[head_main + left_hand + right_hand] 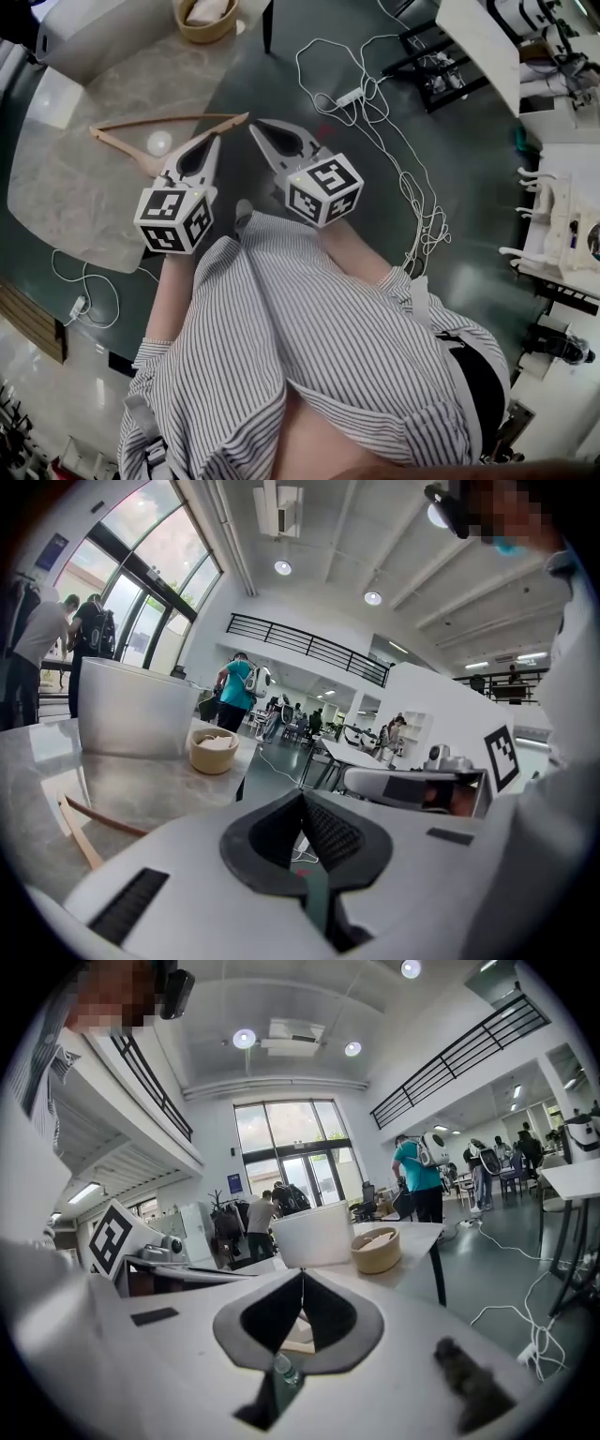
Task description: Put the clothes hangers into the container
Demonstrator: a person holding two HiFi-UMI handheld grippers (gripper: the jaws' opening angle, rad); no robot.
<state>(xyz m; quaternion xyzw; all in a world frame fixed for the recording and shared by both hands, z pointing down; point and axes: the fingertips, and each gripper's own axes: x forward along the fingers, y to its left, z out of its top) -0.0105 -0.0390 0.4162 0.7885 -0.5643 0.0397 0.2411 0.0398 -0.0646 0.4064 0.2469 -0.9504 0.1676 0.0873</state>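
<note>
Seen from the head camera, I hold both grippers low in front of a striped shirt, pointing at a grey stone table (56, 187). The left gripper (215, 141) has its jaws pressed together with nothing between them, and its own view shows the dark pads meeting at the tip (302, 795). The right gripper (253, 127) is the same: closed and empty, with its pads touching (302, 1274).

One wooden clothes hanger (169, 120) lies flat on the near right part of the table. Its long bar ends just beside the right gripper's tip, and its other arm runs back under the left gripper. In the left gripper view it shows as pale sticks on the tabletop (82, 836). The white container (80, 42) stands at the far left of the table, well apart from the hanger. A small tan bowl (206, 21) sits to its right.

The step in hand looks like the first pick-up, and nothing has been lifted yet. To do it well, I would open one gripper fully before lowering it. I would then straddle the bar near the hanger's middle so it hangs balanced, and close firmly, since smooth wood may slip. The second gripper could steady the far end. I would carry the hanger clear over the bowl and lower it inside the container's rim before letting go.
</note>
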